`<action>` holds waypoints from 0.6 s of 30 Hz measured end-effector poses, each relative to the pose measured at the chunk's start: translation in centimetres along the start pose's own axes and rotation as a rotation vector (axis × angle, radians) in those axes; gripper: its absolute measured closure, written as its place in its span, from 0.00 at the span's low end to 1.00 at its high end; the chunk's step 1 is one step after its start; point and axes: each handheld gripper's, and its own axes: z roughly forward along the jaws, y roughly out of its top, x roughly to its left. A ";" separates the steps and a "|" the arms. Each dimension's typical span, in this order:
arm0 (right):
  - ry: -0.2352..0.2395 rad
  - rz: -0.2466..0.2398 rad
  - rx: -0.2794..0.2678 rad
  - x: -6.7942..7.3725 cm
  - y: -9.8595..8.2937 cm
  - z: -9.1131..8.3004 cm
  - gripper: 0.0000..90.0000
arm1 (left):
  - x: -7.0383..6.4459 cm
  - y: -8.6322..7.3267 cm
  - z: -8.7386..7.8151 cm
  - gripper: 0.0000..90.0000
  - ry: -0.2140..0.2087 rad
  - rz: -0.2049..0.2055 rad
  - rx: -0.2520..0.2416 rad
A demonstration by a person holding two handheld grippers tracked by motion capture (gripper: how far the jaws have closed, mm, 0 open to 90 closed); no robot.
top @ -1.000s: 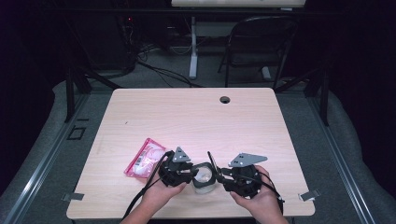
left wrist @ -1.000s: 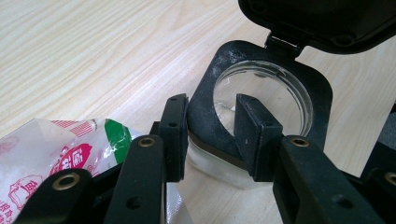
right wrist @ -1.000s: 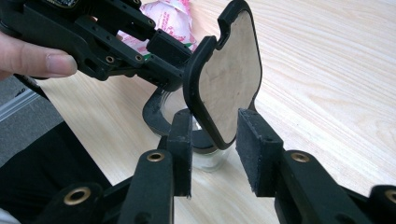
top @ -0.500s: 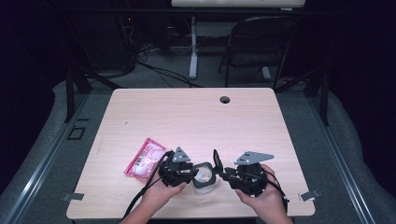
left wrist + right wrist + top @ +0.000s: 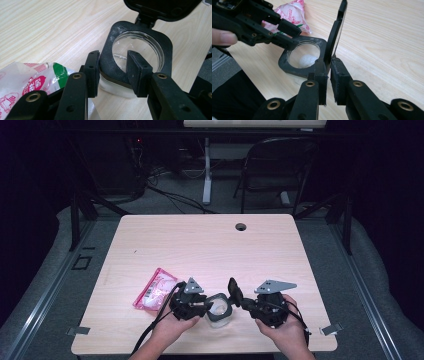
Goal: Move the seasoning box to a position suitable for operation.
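Note:
A clear jar with a black square rim (image 5: 218,310) stands near the table's front edge. Its hinged black lid (image 5: 233,291) stands nearly upright. My left gripper (image 5: 202,306) is shut on the jar's rim (image 5: 160,42), one jaw outside the wall and one inside the mouth, as the left gripper (image 5: 112,65) view shows. My right gripper (image 5: 241,302) is shut on the lid's (image 5: 335,32) lower edge; the right gripper (image 5: 329,72) view also shows something white at the bottom of the jar (image 5: 287,62). A pink-and-white packet (image 5: 154,290) lies just left of the jar.
The packet (image 5: 30,80) lies right beside my left jaws. The wooden table (image 5: 210,250) has a cable hole (image 5: 241,226) at its far edge. A folding chair (image 5: 277,165) and cables sit on the floor beyond.
My right gripper has shifted a little to the right and swung the lid up toward upright. The left gripper has stayed on the jar's rim.

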 end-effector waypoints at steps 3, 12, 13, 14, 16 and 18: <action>-0.002 0.011 -0.005 -0.2 0.2 0.2 0.94 | -0.1 0.0 0.0 0.69 0.004 0.001 -0.001; 0.010 0.021 -0.003 -1.0 1.5 1.4 0.92 | -0.4 -0.2 -0.1 0.68 0.020 -0.002 -0.006; 0.010 0.023 -0.002 -1.1 1.7 1.5 0.92 | -0.4 -0.2 -0.1 0.68 0.021 -0.004 -0.007; 0.009 0.027 -0.001 -1.1 1.8 1.6 0.92 | -0.4 -0.2 -0.1 0.68 0.018 -0.007 -0.007; 0.008 0.021 -0.003 -1.3 2.1 1.8 0.93 | -0.5 -0.2 -0.1 0.66 0.002 -0.014 -0.001; 0.005 0.022 -0.004 -1.5 2.4 2.1 0.94 | -0.7 -0.3 -0.1 0.66 -0.001 -0.012 -0.002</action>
